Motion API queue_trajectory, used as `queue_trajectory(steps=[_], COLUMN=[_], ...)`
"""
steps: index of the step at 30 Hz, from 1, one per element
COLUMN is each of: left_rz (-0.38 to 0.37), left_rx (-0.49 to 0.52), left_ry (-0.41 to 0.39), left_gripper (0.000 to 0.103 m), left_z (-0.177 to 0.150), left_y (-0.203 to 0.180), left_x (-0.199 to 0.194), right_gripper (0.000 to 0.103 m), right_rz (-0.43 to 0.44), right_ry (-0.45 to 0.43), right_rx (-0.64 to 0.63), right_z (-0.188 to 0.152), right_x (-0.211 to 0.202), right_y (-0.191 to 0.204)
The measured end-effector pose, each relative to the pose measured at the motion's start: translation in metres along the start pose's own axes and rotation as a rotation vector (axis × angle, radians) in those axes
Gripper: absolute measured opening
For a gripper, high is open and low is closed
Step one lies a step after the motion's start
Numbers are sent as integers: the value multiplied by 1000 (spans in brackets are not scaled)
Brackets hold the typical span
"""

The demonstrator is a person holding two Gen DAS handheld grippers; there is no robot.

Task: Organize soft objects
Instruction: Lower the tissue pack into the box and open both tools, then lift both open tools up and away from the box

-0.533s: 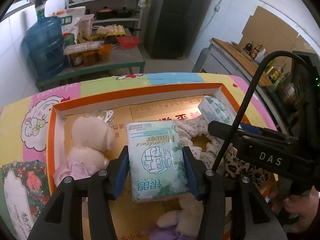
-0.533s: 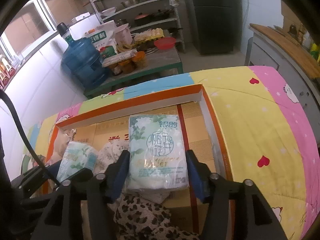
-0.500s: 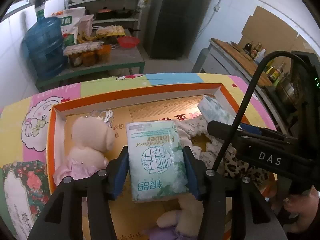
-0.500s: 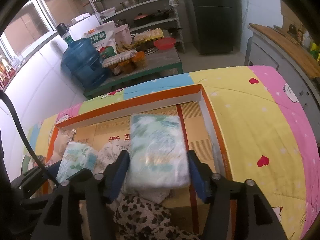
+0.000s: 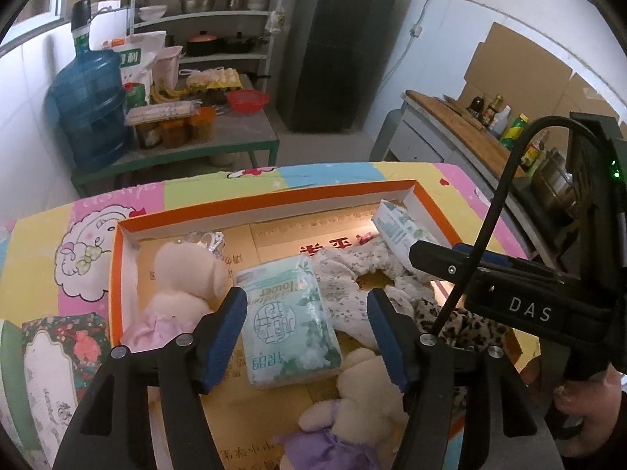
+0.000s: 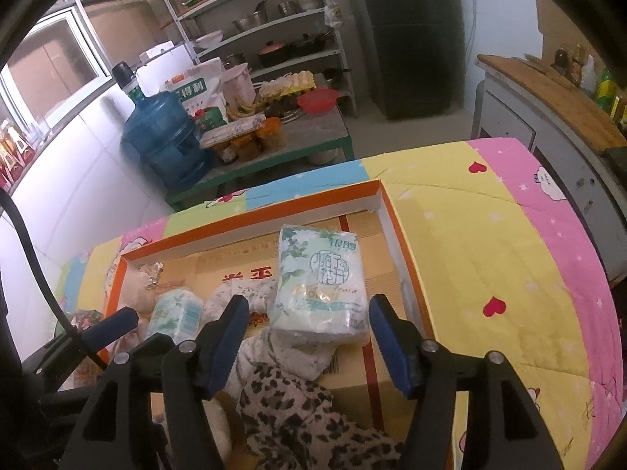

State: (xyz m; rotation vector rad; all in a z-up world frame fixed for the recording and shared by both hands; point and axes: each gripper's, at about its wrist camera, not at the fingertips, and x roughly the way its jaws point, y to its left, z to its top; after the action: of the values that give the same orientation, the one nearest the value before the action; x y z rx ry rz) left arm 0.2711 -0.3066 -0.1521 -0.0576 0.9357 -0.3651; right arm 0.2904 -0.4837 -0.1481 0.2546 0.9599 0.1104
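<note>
An orange-rimmed cardboard box (image 5: 274, 199) holds the soft things. In the left wrist view a green-white tissue pack (image 5: 290, 321) lies flat on the box floor. My left gripper (image 5: 307, 301) is above it, and its jaws are opening, clear of the pack's sides. Beside the pack sit a cream plush bear in pink (image 5: 184, 274), a floral cloth (image 5: 352, 274) and a second plush in purple (image 5: 352, 403). In the right wrist view another tissue pack (image 6: 319, 286) rests on the floral cloth (image 6: 298, 352) by the box's right wall. My right gripper (image 6: 309, 305) is opening too, its pads off the pack.
A leopard-print cloth (image 6: 305, 411) lies at the box's near edge. The box sits on a colourful quilt (image 6: 490, 235). A floral tin (image 5: 58, 352) stands left of the box. A person's hand (image 5: 588, 411) holds the right gripper's handle. A blue water jug (image 5: 90, 109) and shelves stand behind.
Both pairs of jaws have spread and let go of their tissue packs. Each pack has dropped into the box, the left one tilting slightly.
</note>
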Motion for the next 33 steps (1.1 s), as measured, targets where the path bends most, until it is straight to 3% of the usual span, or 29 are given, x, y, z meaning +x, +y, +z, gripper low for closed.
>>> queue_trajectory(steps=[20, 33], left_rz=[-52, -129], left_rx=[20, 60], left_ry=[-76, -119], left_gripper=[65, 65], left_z=[-7, -25], left_y=[-4, 11], left_x=[-52, -102], right_gripper=[64, 64], right_rz=[-24, -78], right_ry=[-79, -118], right_rx=[3, 2], right_z=[-15, -35], right_x=[-48, -85], right_y=[20, 48])
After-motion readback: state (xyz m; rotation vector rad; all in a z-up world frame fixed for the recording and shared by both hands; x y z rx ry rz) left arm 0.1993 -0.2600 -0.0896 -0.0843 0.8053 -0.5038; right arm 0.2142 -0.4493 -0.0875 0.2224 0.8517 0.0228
